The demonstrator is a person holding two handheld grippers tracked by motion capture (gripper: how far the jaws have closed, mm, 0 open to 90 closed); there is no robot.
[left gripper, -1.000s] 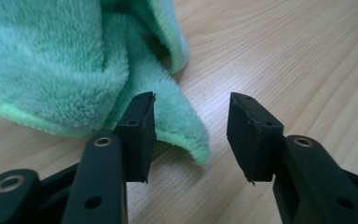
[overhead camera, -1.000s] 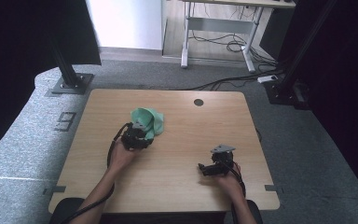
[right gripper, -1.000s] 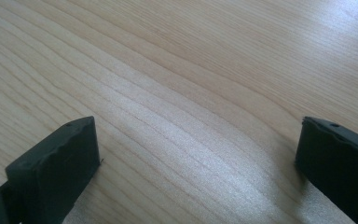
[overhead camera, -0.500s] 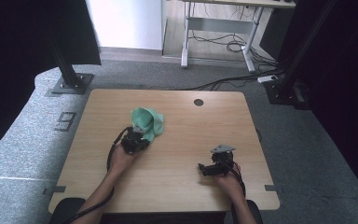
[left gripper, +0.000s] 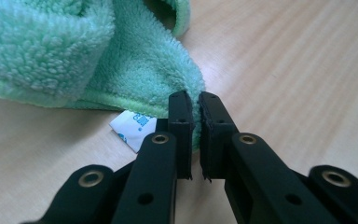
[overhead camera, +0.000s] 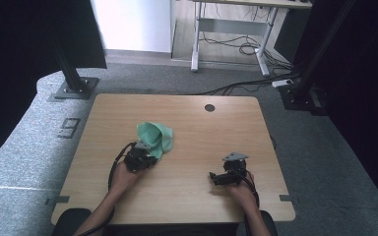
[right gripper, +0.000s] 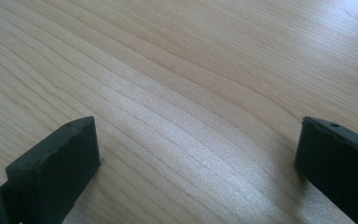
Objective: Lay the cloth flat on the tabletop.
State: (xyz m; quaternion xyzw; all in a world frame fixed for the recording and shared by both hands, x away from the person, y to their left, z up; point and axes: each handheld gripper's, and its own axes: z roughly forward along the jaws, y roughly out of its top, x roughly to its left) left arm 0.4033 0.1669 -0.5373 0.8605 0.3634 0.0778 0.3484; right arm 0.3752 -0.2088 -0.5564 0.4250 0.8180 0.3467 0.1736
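The left gripper (left gripper: 196,135) pinches the near edge of the soft green fluffy cloth (left gripper: 98,56) at centre frame. The right gripper (right gripper: 196,158) has its jaws wide apart over the bare wooden table (right gripper: 191,70).

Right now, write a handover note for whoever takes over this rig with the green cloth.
Left gripper: jaws shut on the near edge of the crumpled green terry cloth, pinching its hem beside the small white care label.
Right gripper: jaws wide open with nothing between them, low over bare wood at the near right of the light wooden table, apart from the cloth.
Cloth: bunched left of the table's centre, not spread or folded.
Done: one edge gripped.
Left: probably pull that edge out, bring the right gripper to a second edge, then flatten or fold.
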